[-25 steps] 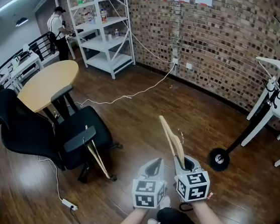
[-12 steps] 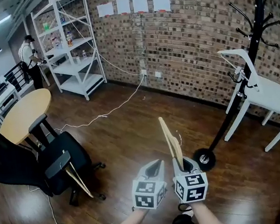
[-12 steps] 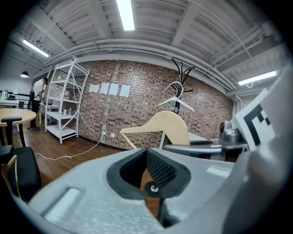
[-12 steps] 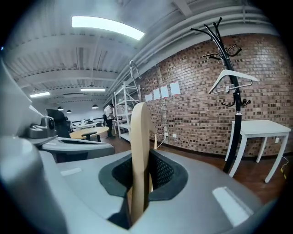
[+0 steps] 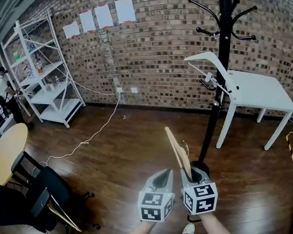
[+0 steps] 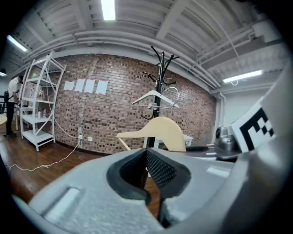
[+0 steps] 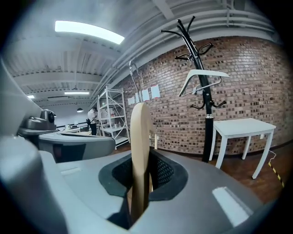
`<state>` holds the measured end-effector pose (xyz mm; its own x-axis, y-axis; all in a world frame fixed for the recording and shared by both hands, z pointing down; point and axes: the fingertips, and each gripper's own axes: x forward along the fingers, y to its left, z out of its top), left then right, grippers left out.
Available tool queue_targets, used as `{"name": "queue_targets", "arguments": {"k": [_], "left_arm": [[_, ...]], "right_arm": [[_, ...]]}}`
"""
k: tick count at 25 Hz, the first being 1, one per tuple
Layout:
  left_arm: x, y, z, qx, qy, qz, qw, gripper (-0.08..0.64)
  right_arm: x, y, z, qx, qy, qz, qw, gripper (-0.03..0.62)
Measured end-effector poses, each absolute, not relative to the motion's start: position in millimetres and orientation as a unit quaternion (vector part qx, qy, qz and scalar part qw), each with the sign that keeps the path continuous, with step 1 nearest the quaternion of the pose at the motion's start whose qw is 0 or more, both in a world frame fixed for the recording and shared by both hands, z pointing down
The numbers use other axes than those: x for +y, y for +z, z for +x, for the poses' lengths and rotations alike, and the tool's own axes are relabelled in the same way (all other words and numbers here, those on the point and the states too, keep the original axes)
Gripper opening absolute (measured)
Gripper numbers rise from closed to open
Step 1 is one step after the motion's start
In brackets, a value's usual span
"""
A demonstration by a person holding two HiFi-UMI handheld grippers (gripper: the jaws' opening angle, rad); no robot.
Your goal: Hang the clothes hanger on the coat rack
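A pale wooden hanger [image 5: 178,149] stands upright, with my right gripper [image 5: 194,174] shut on its lower end. In the right gripper view the hanger [image 7: 140,132] fills the gap between the pads of that gripper [image 7: 143,161], its metal hook up top. My left gripper [image 5: 162,179] rides beside it, shut and empty; its own view shows that gripper [image 6: 147,157] with nothing in it. The black coat rack [image 5: 224,51] rises ahead on the right, its round base [image 5: 199,169] just beyond the grippers. A white hanger [image 5: 207,61] hangs on it.
A white table [image 5: 257,89] stands against the brick wall right of the rack. A black office chair [image 5: 38,204] and a round wooden table [image 5: 2,152] are at the left. White shelving [image 5: 46,73] and a person [image 5: 4,86] are far left; a cable [image 5: 98,130] runs over the floor.
The view has swung right: the coat rack and white table came towards the middle, the chair and round table slid left. Both grippers travelled along together, with the hanger still held.
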<state>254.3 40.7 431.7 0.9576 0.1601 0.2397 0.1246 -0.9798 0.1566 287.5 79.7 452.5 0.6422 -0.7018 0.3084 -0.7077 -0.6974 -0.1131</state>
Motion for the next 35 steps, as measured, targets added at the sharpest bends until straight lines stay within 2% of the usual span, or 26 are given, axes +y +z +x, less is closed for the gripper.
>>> {"name": "queue_targets", "arguments": {"k": [15,22,35], "left_arm": [[157,422,435,0.109,0.137,0.983,0.059,0.005],[160,428,450,0.130,0.145,0.979,0.068,0.005],[172,439,539,0.169,0.152,0.971,0.080,0.005]], "right_arm": [[195,442,474,-0.456,0.176,0.872,0.010,0.041],[198,444,496,-0.484,0.185,0.855,-0.003,0.043],[200,474,556,-0.534,0.224,0.815,0.009,0.043]]}}
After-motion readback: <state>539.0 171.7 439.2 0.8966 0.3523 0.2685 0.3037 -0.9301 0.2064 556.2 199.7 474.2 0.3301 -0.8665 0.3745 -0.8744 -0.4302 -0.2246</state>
